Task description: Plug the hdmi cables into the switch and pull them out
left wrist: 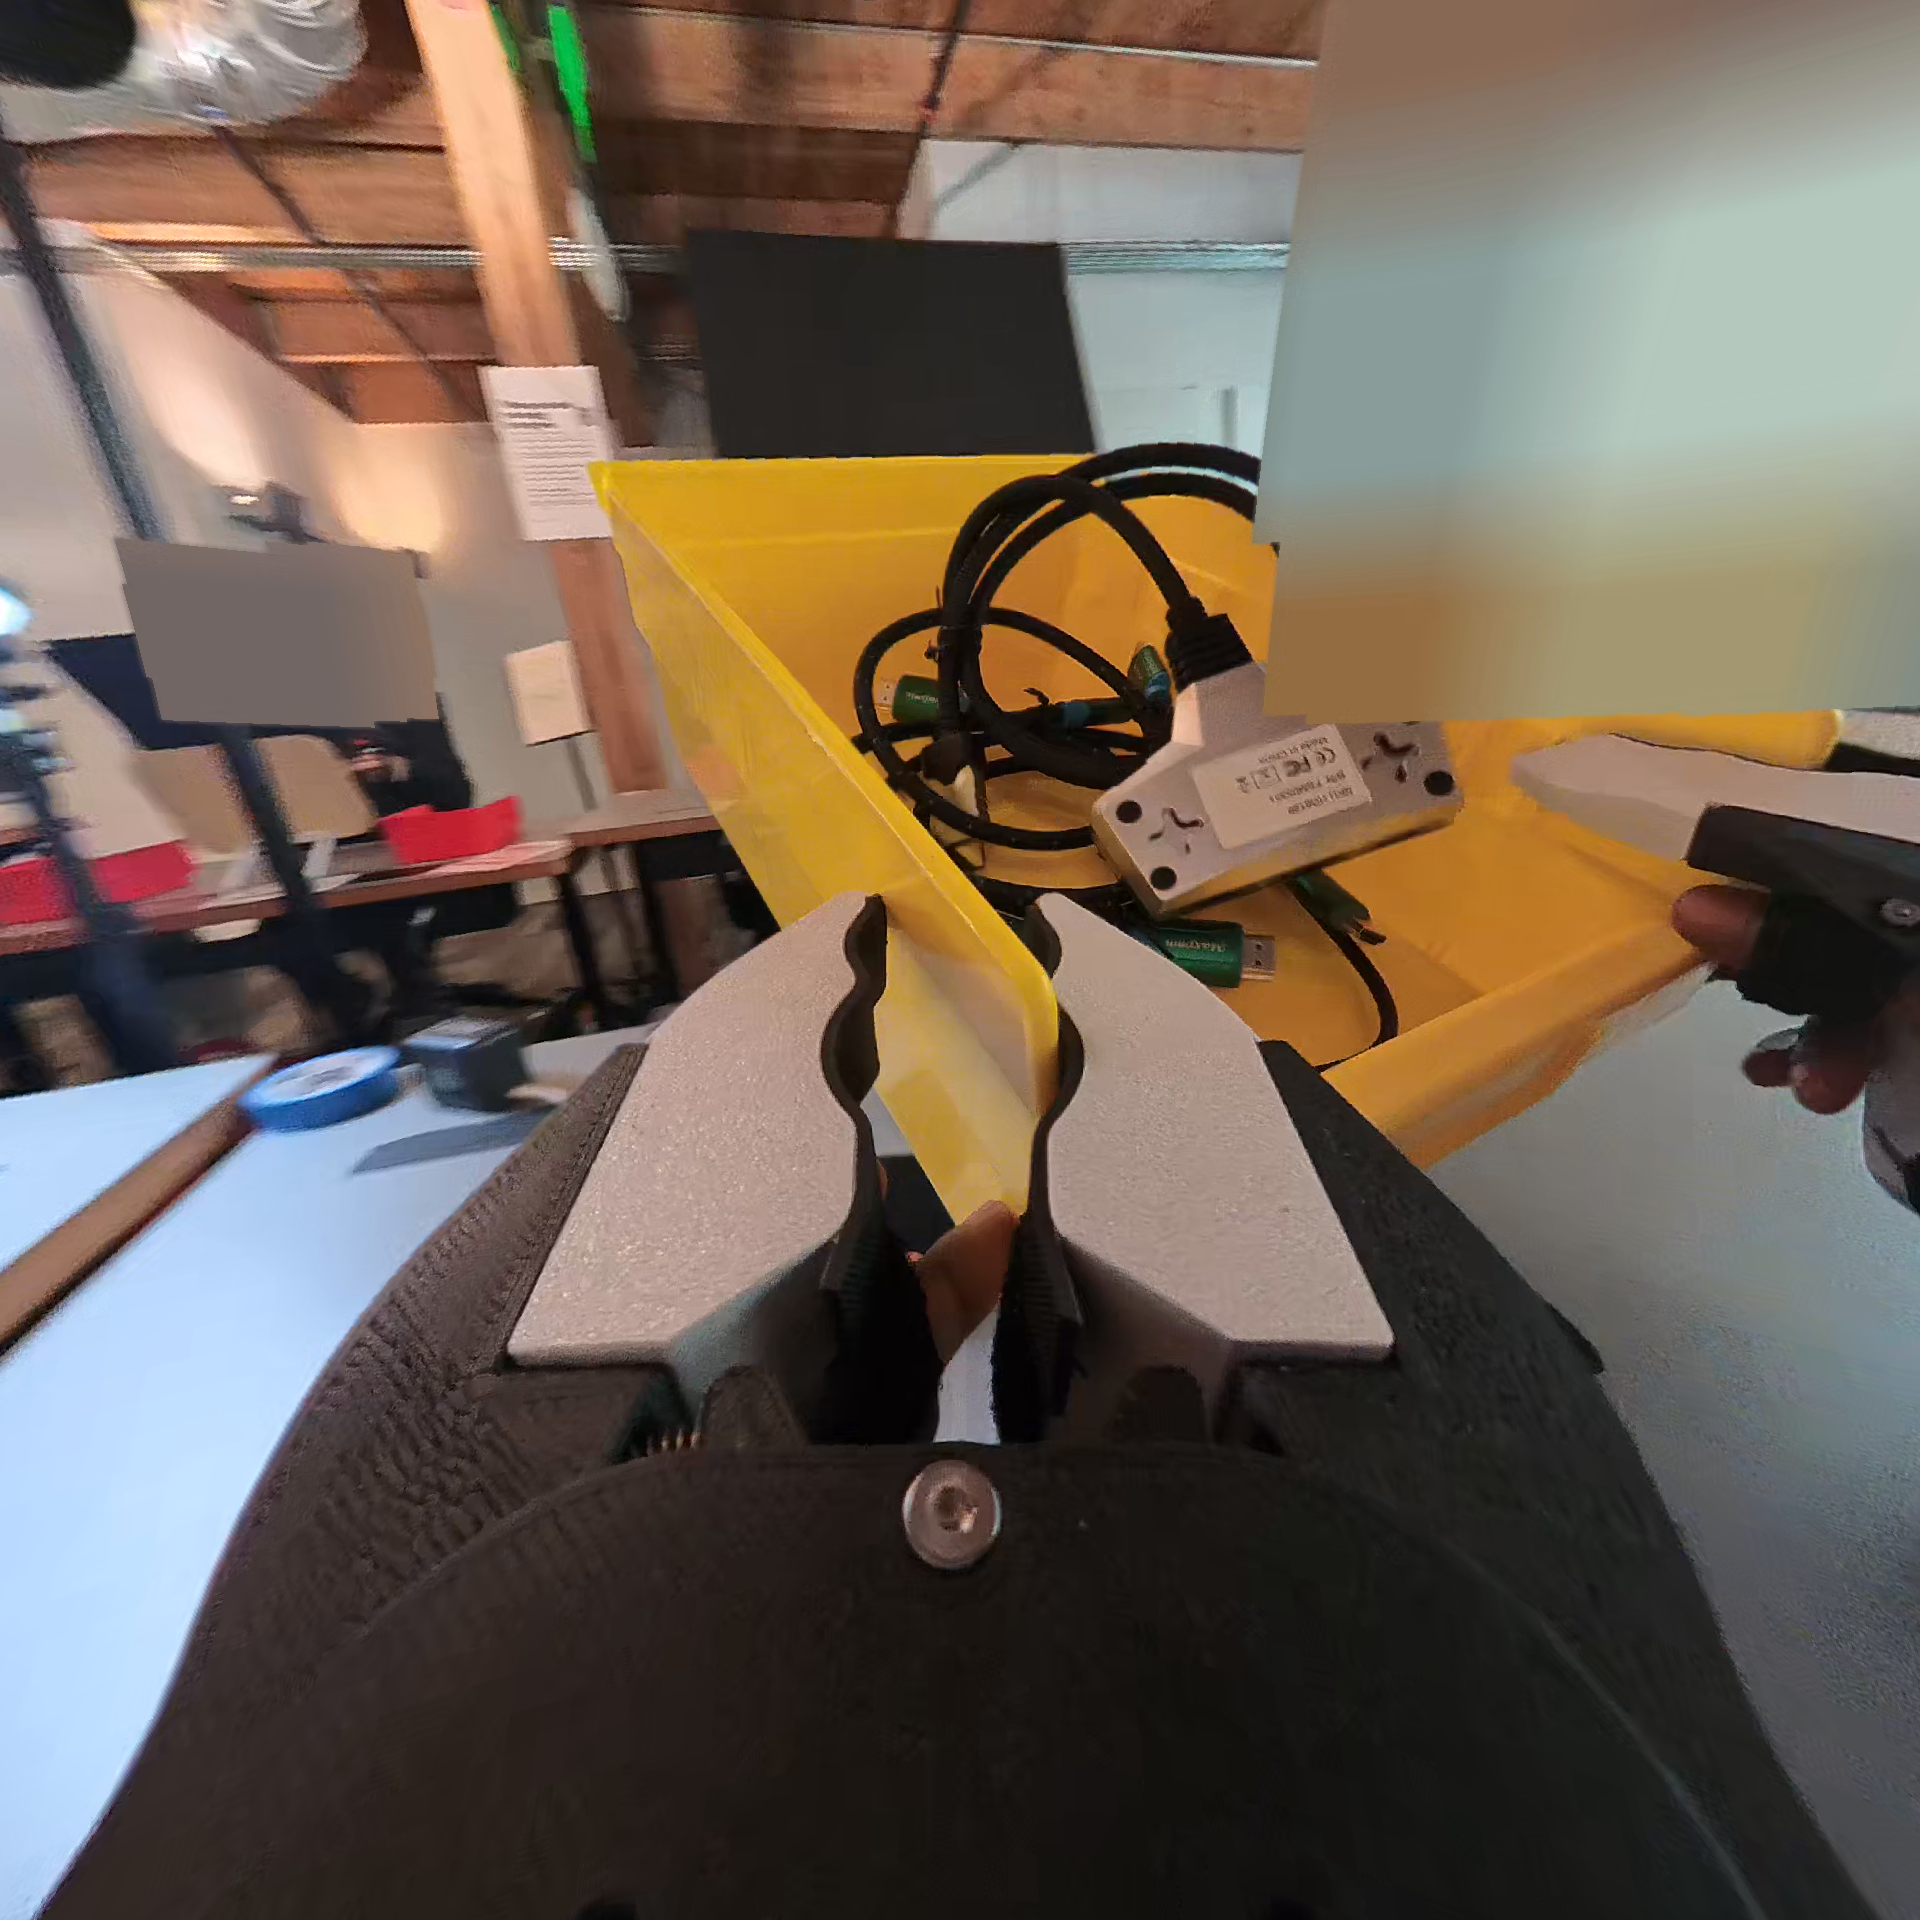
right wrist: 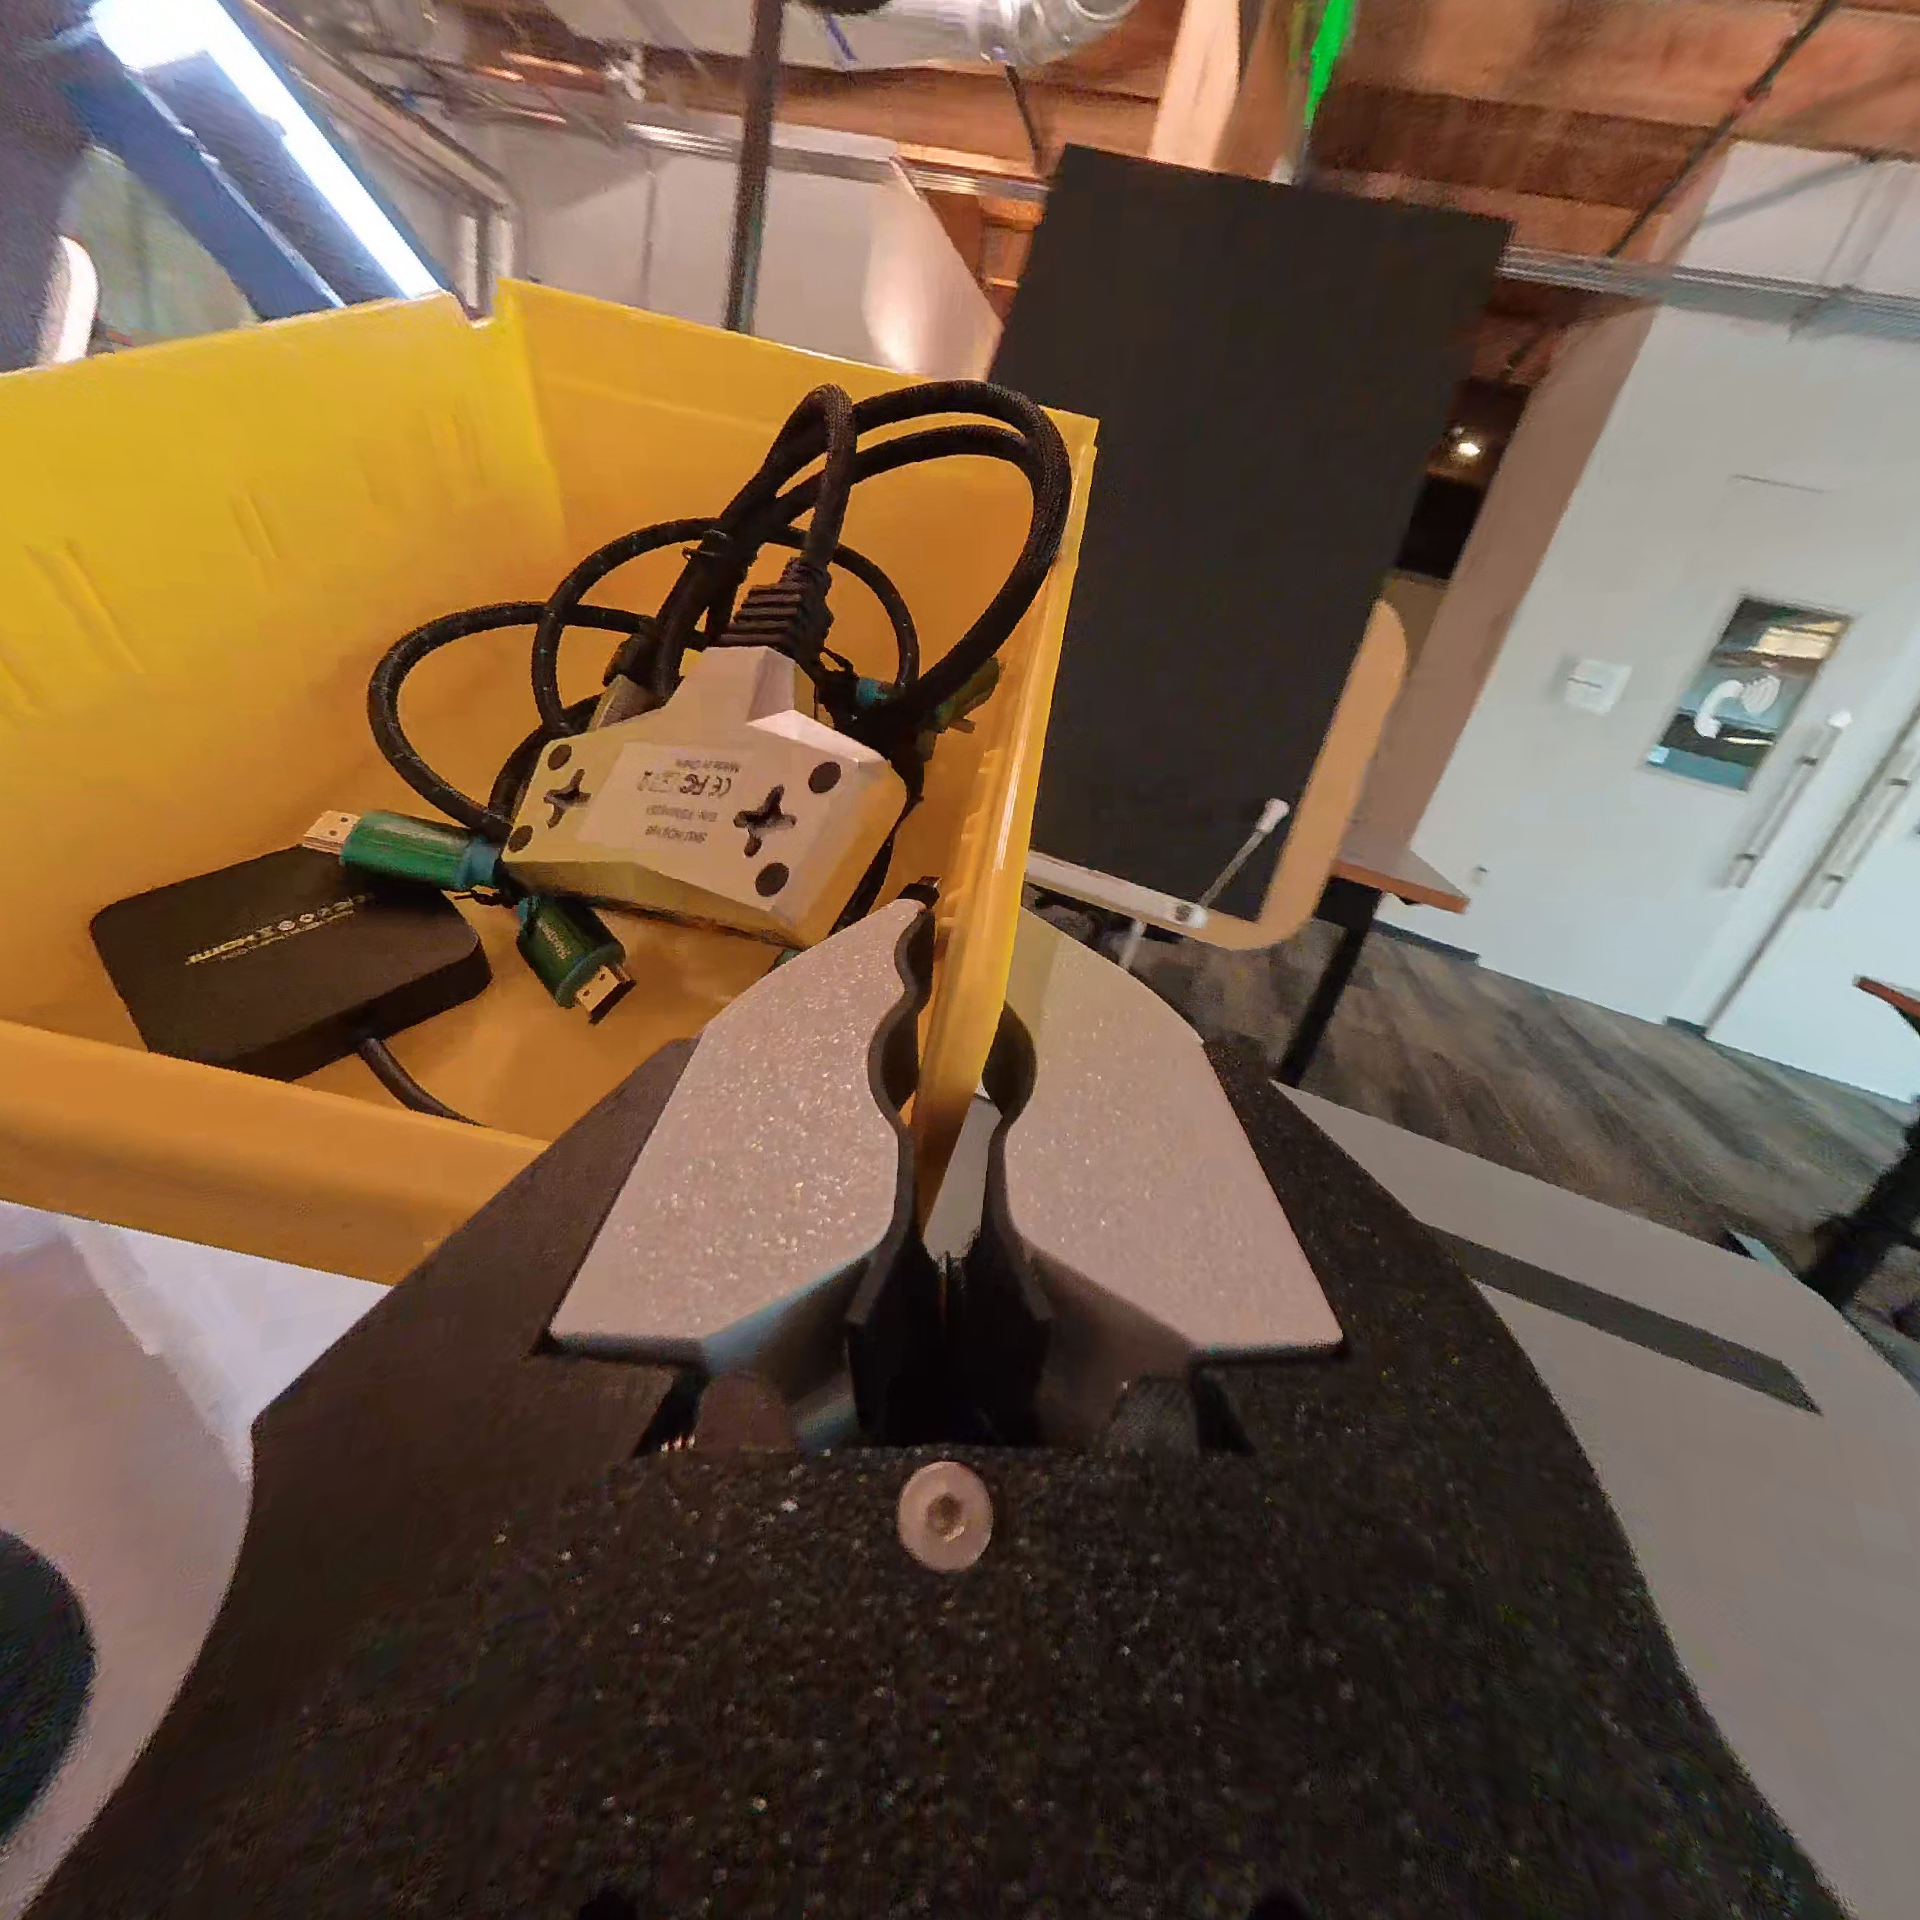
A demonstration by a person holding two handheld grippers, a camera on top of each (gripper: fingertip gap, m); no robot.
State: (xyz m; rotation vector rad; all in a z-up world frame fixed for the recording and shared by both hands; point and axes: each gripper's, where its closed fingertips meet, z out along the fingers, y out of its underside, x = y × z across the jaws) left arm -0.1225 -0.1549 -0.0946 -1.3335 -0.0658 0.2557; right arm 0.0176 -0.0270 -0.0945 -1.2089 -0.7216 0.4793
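A yellow plastic bin (left wrist: 790, 748) holds a silver HDMI switch (left wrist: 1278, 821) lying underside up, a tangle of black braided cables (left wrist: 1039, 582) and green HDMI plugs (left wrist: 1205, 951). My left gripper (left wrist: 961, 914) is shut on the bin's left wall. My right gripper (right wrist: 971, 925) is shut on the bin's (right wrist: 208, 499) right wall; it also shows at the right edge of the left wrist view (left wrist: 1662, 790), held by a hand. The right wrist view shows the silver switch (right wrist: 707, 821), a flat black box (right wrist: 281, 956), two loose green plugs (right wrist: 416, 847) and the cables (right wrist: 935, 447).
The bin is over a white table (left wrist: 156, 1351). A blue tape roll (left wrist: 322, 1081) and a small black device (left wrist: 468, 1060) lie to the left. A black panel (right wrist: 1247, 520) stands behind the bin. A black strip (right wrist: 1621, 1320) crosses the table at right. Red bins (left wrist: 447, 831) sit on far tables.
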